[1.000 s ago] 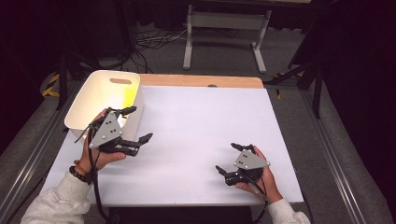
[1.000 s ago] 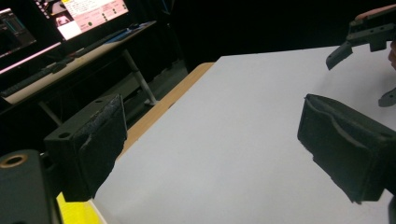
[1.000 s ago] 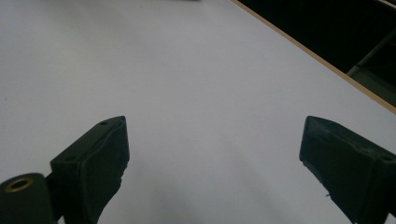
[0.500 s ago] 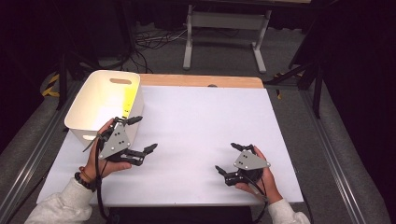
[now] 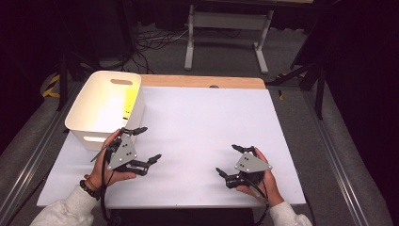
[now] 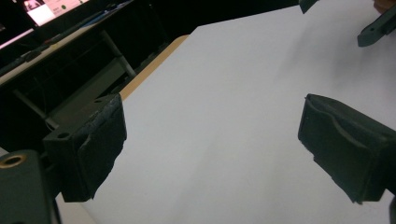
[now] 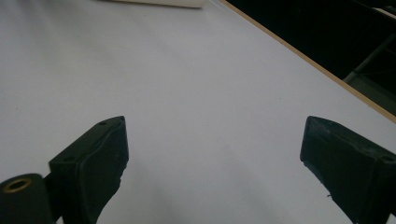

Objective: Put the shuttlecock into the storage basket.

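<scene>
1. While your left gripper [image 5: 141, 143] hangs just off the near right corner of the white bin [image 5: 104, 109], its jaws stand wide apart and grip nothing; in the left gripper view the black pads [image 6: 95, 144] frame bare white table sheet [image 5: 207, 136] alone.

2. Measured from the bin, that gripper is the closer of your two by a long way: one jaw tip sits beside the bin's near wall, the other points out over the sheet toward the table's middle. The bin lies ahead and to the left of the tongs, so any reach into it is, by this reading, a short forward swing of your left hand [image 5: 110, 162].

3. The bin's long axis runs from the near edge of the table toward the far edge, with the slotted handle on its far wall. Yellow light falls on its inner right wall; whether anything rests inside, you cannot tell from the high view.

4. Well to the right of the bin, across open sheet, your right gripper [image 5: 231, 160] rests low near the table's front edge, jaws likewise spread wide and empty; the right gripper view shows its pads [image 7: 100, 158] over plain white surface, with the wooden table edge [image 7: 327, 74] beyond.

5. Judged from this layout, the bin is the left hand's job; the right hand would have to cross the whole sheet.
</scene>
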The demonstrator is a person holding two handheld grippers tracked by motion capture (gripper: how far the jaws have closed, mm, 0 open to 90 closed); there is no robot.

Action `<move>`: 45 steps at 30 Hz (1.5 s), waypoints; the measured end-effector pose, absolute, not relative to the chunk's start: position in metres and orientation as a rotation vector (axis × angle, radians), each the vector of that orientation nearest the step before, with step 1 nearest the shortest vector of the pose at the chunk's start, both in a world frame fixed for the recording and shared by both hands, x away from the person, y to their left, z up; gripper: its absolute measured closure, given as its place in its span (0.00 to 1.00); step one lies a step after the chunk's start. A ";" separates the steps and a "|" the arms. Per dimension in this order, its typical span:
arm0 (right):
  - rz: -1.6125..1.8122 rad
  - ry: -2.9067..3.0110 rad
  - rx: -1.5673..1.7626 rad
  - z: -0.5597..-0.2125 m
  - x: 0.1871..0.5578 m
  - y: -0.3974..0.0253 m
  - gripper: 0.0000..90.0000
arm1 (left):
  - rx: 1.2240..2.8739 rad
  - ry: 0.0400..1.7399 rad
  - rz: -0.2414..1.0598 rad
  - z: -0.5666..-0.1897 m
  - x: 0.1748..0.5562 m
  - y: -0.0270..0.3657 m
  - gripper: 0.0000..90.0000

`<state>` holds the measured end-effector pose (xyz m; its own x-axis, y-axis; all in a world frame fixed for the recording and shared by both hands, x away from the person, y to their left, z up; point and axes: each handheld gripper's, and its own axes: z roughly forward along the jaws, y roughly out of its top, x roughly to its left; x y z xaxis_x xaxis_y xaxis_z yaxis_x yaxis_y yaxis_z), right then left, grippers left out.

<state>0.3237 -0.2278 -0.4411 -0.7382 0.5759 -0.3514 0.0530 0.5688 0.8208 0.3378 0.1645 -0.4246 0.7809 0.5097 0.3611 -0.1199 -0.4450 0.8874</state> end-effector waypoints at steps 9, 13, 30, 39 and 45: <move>1.115 2.197 0.496 -0.442 0.323 -0.227 0.09 | 1.912 0.328 0.732 -0.445 0.333 0.169 0.10; 1.115 2.196 0.494 -0.442 0.322 -0.226 0.09 | 1.927 0.340 0.711 -0.453 0.332 0.173 0.10; 1.128 2.194 0.511 -0.444 0.321 -0.227 0.09 | 1.950 0.495 0.650 -0.485 0.322 0.206 0.08; 1.128 2.190 0.537 -0.445 0.321 -0.232 0.08 | 1.915 0.565 0.623 -0.486 0.316 0.226 0.07; 1.135 2.191 0.531 -0.447 0.320 -0.232 0.08 | 1.911 0.571 0.644 -0.485 0.317 0.228 0.07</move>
<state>0.3198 -0.2315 -0.4467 -0.7349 0.5921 -0.3307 0.0712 0.5522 0.8306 0.3172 0.2276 -0.4846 0.7467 0.6389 0.1849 0.1068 -0.3895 0.9148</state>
